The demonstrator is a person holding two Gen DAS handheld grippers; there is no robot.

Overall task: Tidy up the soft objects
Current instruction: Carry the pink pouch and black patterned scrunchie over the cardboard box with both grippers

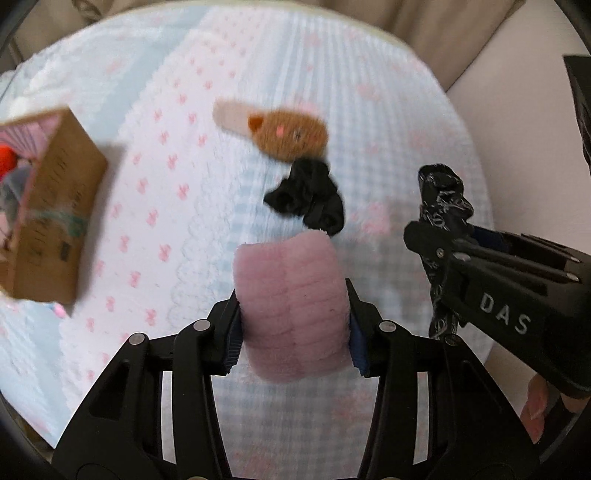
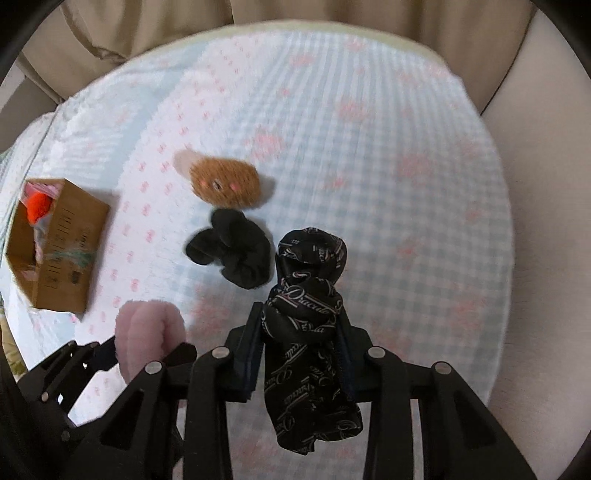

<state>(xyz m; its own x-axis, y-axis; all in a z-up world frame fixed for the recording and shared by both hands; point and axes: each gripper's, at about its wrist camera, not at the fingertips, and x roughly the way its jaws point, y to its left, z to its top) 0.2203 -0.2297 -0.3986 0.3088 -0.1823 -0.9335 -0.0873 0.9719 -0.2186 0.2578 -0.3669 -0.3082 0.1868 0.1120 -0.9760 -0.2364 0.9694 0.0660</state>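
Note:
My left gripper [image 1: 293, 314] is shut on a fluffy pink headband [image 1: 291, 299], held above the bed; it also shows in the right wrist view [image 2: 147, 332]. My right gripper [image 2: 301, 354] is shut on a black printed scarf [image 2: 306, 314] that hangs down between the fingers; it shows at the right of the left wrist view [image 1: 443, 206]. On the bed lie a brown plush toy [image 1: 291, 134] [image 2: 225, 182] and a black scrunchie [image 1: 308, 195] [image 2: 232, 251] just below it. An open cardboard box [image 1: 51, 210] [image 2: 59, 243] holding soft items stands at the left.
The bed is covered with a light blue checked blanket [image 2: 388, 166] and a white cloth with pink bows [image 1: 155, 184]. Beige curtains [image 2: 184, 22] hang behind the bed. A pale wall or floor [image 2: 546, 221] lies beyond the bed's right edge.

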